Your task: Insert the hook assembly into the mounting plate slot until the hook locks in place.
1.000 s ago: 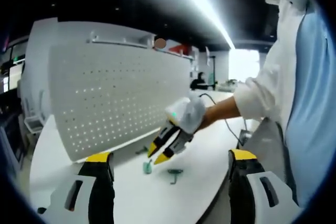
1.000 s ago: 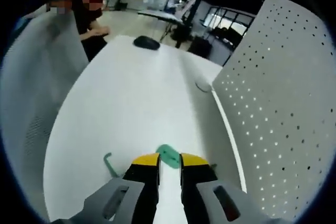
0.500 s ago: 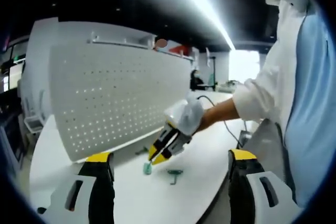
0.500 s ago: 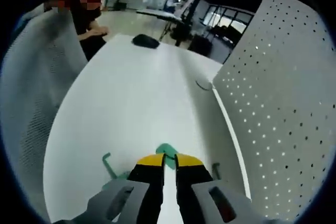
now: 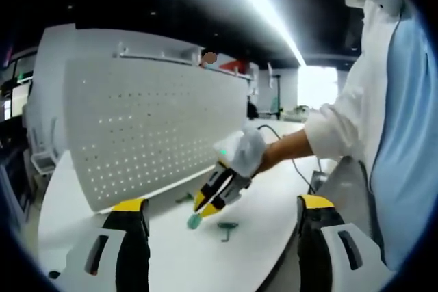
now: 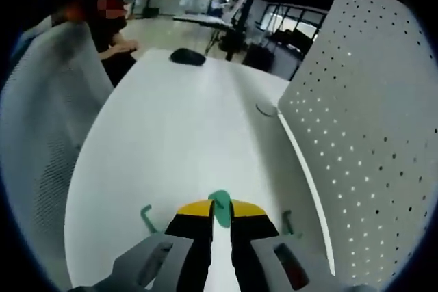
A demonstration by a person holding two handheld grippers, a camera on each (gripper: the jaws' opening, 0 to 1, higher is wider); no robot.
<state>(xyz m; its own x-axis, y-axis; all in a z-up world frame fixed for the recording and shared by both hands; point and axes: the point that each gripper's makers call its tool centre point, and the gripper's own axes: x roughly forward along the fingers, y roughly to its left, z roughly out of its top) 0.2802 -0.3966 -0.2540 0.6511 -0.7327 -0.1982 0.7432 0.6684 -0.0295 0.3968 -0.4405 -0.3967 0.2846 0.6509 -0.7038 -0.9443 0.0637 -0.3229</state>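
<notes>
The right gripper (image 6: 220, 211) had yellow tips on black jaws, and between them sat a teal-green hook piece (image 6: 220, 204). Right of the claw stood a white pegboard (image 6: 369, 121) dotted with small holes; the table (image 6: 178, 135) ahead was plain white.

left gripper (image 5: 222, 220): grey-white plastic bodies, black jaws w/ yellow tips, dark slot in each body
right gripper (image 6: 213, 211): same build, grey shells, black jaws, yellow caps; in left gripper view (image 5: 209, 201) has white housing w/ small green light
sleeve (image 5: 342, 124): white, long, cuff pushed up forearm
vest (image 5: 407, 135): light blue, over white shirt
</notes>
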